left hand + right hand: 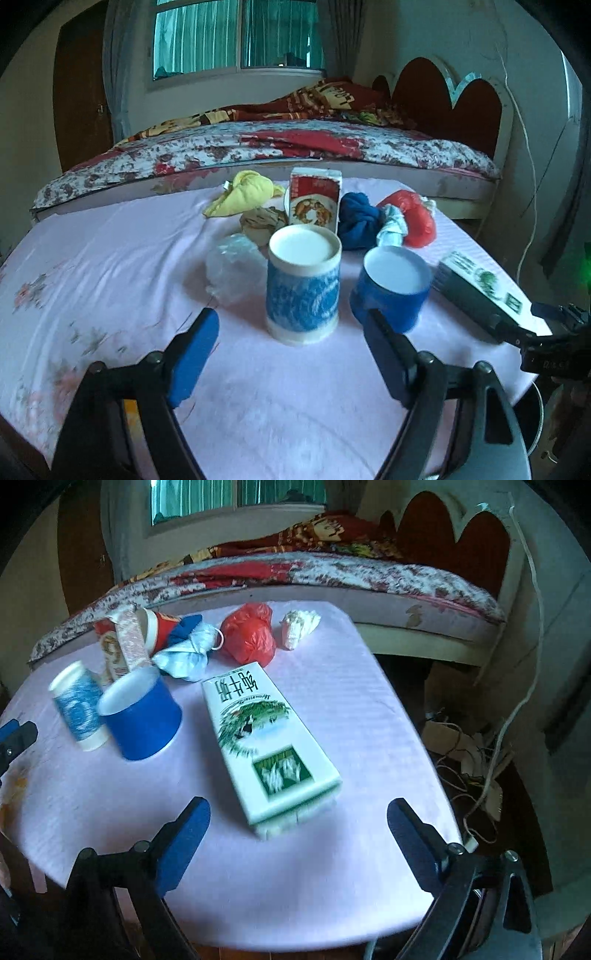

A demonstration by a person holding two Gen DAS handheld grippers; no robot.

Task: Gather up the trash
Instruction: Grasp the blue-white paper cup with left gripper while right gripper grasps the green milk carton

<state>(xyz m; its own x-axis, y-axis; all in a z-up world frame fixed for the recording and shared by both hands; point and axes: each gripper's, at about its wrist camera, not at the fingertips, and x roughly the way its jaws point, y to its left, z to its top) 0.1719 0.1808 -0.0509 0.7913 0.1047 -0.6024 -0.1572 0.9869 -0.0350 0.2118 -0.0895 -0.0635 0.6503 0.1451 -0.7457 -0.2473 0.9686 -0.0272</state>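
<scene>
**Both grippers poised over the cluttered table**

The left gripper (291,345) angles down toward the pink-clothed table (110,280), its blue pads spread with nothing between them; the upside-down blue-and-white cup (303,284) stands just beyond the fingertips, on the line between them. A solid blue cup (389,286) sits just to its right, also inverted.

The right gripper (299,825) tilts more steeply downward, jaws wide and empty, with the near end of the flat green-and-white carton (266,746) lying just ahead of them. Farther back lie a red plastic bag (251,633), a crumpled white tissue (299,627) and a face mask (184,657).
</scene>
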